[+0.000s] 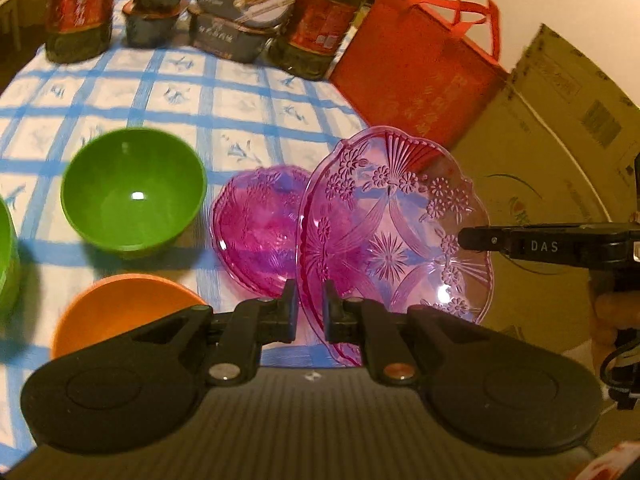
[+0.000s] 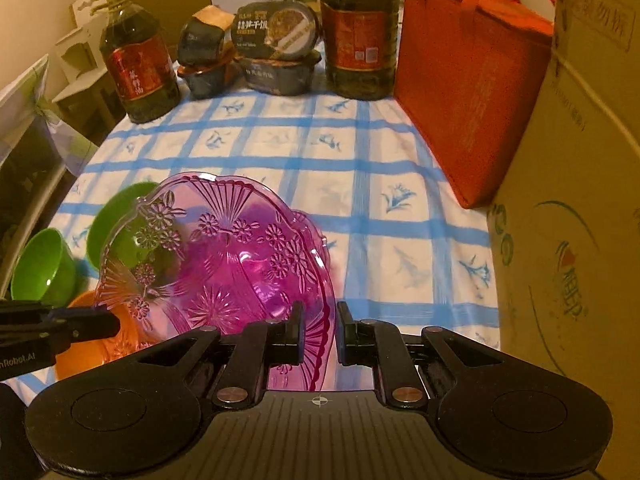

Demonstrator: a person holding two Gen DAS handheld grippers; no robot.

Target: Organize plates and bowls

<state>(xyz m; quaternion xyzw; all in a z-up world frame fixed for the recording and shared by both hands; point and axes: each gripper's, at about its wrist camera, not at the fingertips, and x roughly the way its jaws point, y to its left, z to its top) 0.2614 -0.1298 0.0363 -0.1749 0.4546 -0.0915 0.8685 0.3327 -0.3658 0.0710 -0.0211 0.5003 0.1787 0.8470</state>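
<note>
On the checked tabletop, left to right, stand a green bowl, an orange bowl nearer the camera, and a pink bowl lying flat. Just right of it a clear pink plate is held tilted above the cloth, over the pink bowl. The left hand-held gripper is clamped on the plate's near-left rim; the right hand-held gripper is clamped on its opposite rim. A red bag and a box stand far right.
</note>
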